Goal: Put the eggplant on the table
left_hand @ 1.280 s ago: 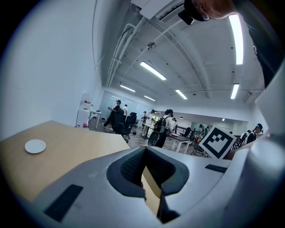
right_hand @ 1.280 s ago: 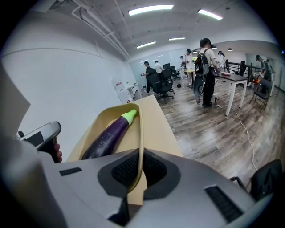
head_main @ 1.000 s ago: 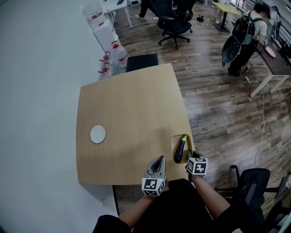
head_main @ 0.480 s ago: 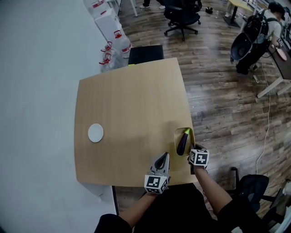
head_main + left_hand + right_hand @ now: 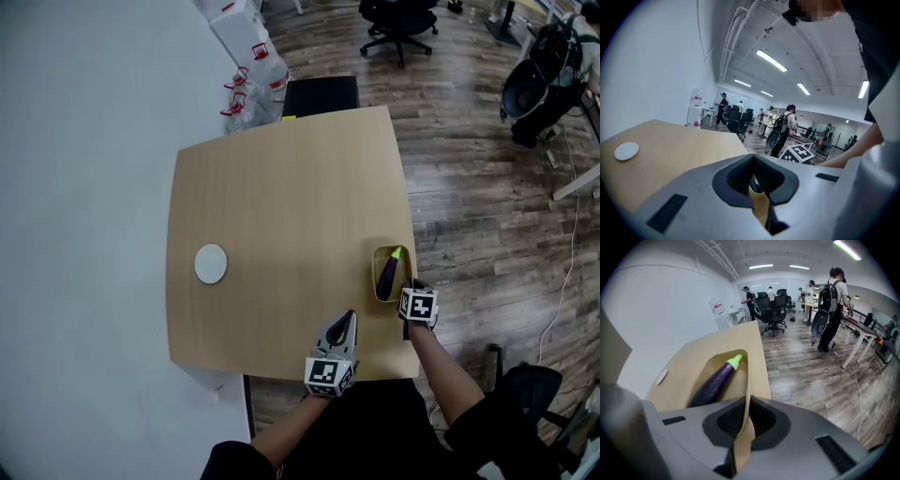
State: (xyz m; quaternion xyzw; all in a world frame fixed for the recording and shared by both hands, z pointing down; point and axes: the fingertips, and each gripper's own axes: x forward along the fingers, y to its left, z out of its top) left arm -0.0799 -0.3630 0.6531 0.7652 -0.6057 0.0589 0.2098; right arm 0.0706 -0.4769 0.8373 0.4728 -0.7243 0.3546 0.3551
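Purple, green-capped eggplant (image 5: 712, 383) is contained in tan oval tray (image 5: 748, 369) at light wooden table (image 5: 281, 216) edge. Tray rim is clamped by right gripper (image 5: 748, 401). Left gripper (image 5: 751, 158) jaws appear closed, empty.

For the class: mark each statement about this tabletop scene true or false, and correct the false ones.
1. The eggplant lies inside the tan tray. True.
2. The right gripper is shut on the tray's rim. True.
3. The white disc lies in the tray with the eggplant. False: it lies on the bare table, well apart from the tray, towards the left side in the head view.
4. The eggplant's green stem end points towards the person. False: it points away from the person, at the tray's far end.
5. The tray sits in the middle of the table. False: it sits by the table's right edge, near the person's corner.
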